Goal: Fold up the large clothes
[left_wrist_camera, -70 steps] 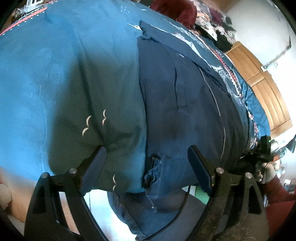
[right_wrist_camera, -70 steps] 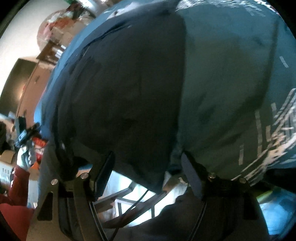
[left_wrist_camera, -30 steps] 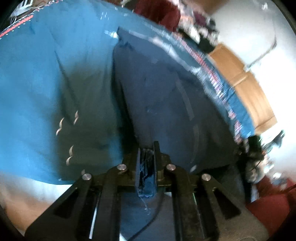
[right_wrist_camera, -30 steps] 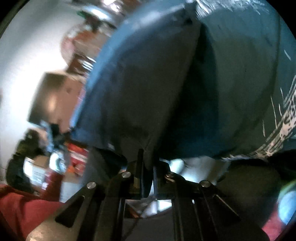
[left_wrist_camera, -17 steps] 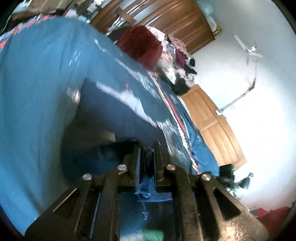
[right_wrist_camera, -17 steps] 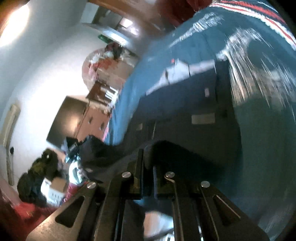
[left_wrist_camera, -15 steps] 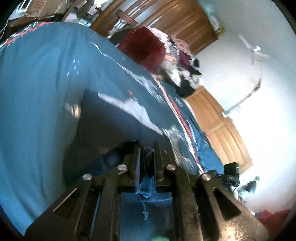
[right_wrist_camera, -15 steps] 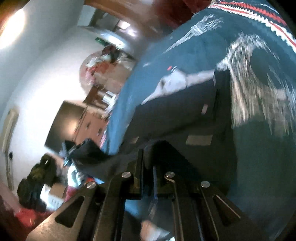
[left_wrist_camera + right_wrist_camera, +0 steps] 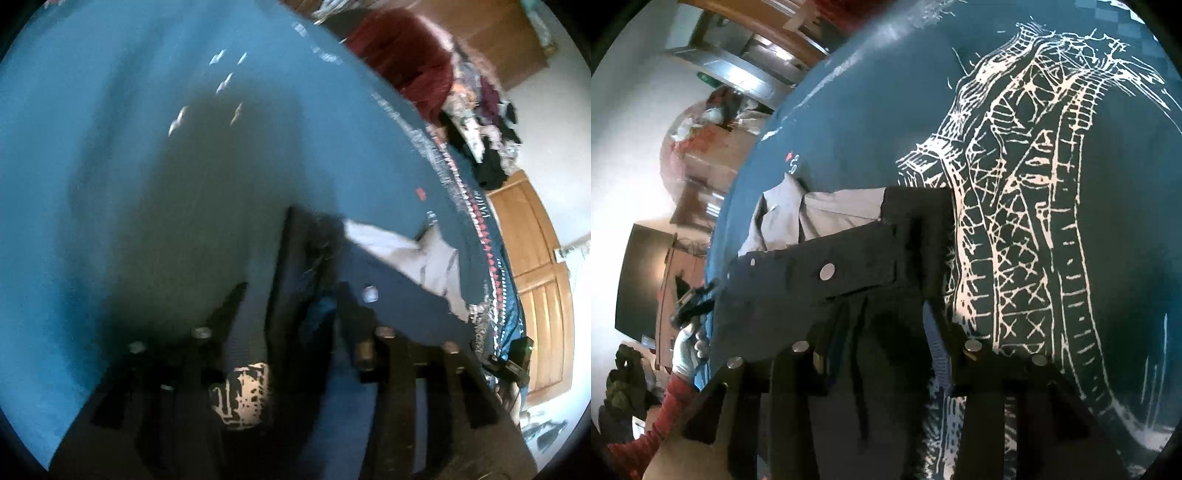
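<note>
One dark pair of trousers [image 9: 849, 280] lies folded on the blue bedspread [image 9: 871, 110], its waistband with metal buttons facing up and pale pocket lining [image 9: 812, 214] poking out at the far edge. Both grippers hover just over its near end. The left gripper [image 9: 291, 314] has its jaws apart, with cloth lying between them but not clamped. The right gripper [image 9: 882, 332] is likewise spread wide above the fabric. A gloved hand [image 9: 689, 347] shows beyond the bed's edge.

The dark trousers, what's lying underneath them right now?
The dark trousers lie on the blue bedspread, partly over its white bridge print. Anything else beneath them is covered.
</note>
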